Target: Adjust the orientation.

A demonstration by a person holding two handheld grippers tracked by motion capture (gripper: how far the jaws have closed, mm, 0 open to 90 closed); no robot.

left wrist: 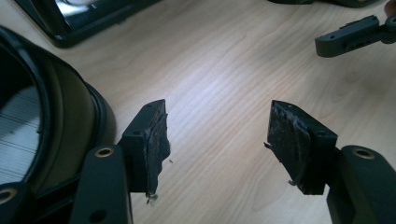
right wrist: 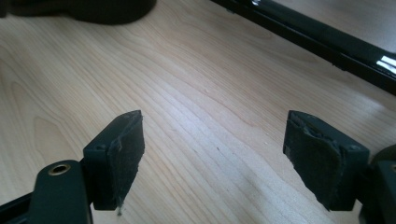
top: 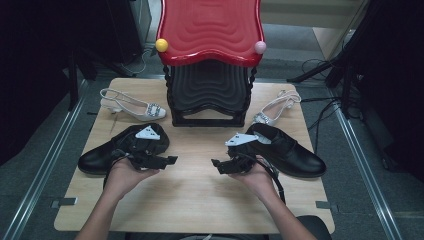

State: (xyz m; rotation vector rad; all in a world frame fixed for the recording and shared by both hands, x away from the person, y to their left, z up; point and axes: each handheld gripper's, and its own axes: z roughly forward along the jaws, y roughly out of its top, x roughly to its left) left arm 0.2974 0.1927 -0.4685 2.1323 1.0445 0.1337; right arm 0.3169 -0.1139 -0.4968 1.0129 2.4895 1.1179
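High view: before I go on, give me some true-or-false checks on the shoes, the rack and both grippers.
1. Both grippers, left and right, are open with nothing between the jaws. True.
2. The left black shoe stands on the rack. False: it lies on the table by the left gripper.
3. A white heel lies left of the rack. True.
4. The rack's top shelf is blue. False: it is red.
5. The right black shoe lies on the table by the right gripper. True.
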